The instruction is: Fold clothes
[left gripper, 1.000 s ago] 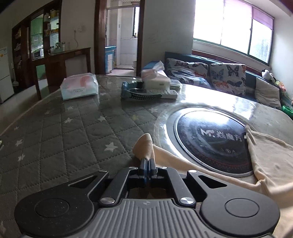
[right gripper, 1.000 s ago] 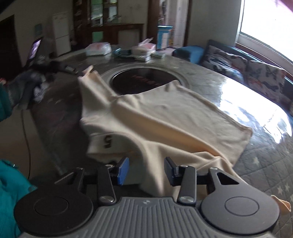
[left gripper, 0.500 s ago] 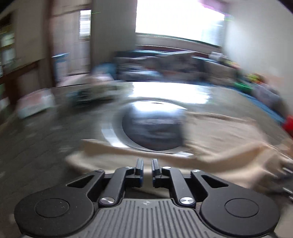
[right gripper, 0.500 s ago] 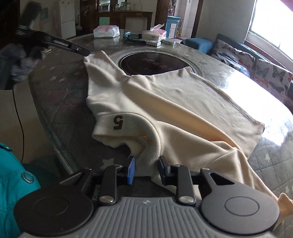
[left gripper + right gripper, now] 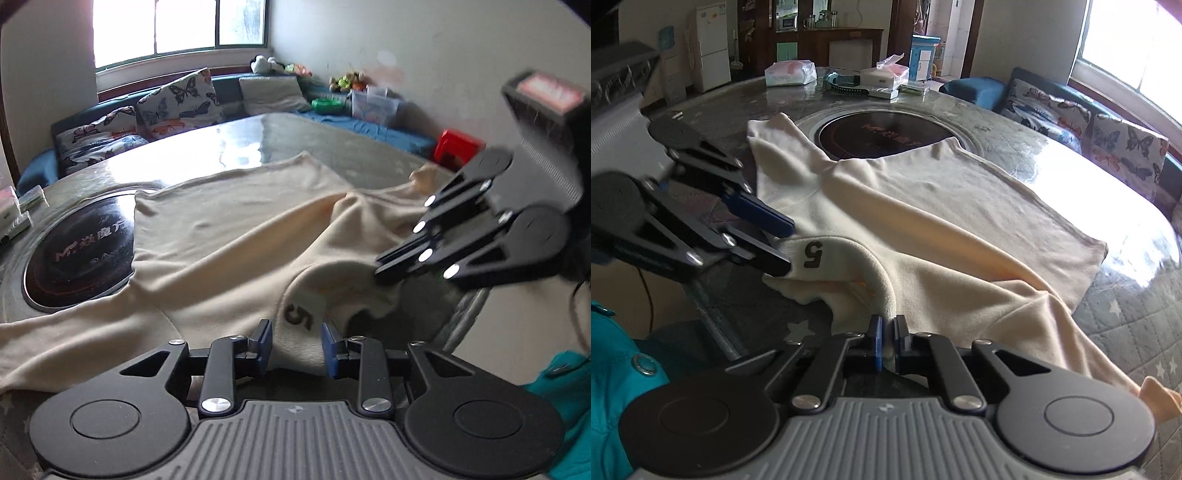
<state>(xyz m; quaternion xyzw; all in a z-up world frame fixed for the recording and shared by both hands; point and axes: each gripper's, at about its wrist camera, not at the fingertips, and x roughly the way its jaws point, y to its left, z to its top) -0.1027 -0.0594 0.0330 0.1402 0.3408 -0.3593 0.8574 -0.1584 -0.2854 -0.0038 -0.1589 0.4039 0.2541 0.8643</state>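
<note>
My right jaws (image 5: 887, 338) are clamped tight on a fold of the cream shirt (image 5: 923, 229), which lies spread over the bench (image 5: 1126, 314) ahead of them, its far edge reaching the dark round hob (image 5: 882, 134). My left jaws (image 5: 296, 341) have just been opening and stand a little apart, with the shirt's collar and its printed "5" (image 5: 299, 317) between the blue pads (image 5: 264, 343), which do not press on it. The right jaws are off to the right of my left ones, their tips at the same collar.
</note>
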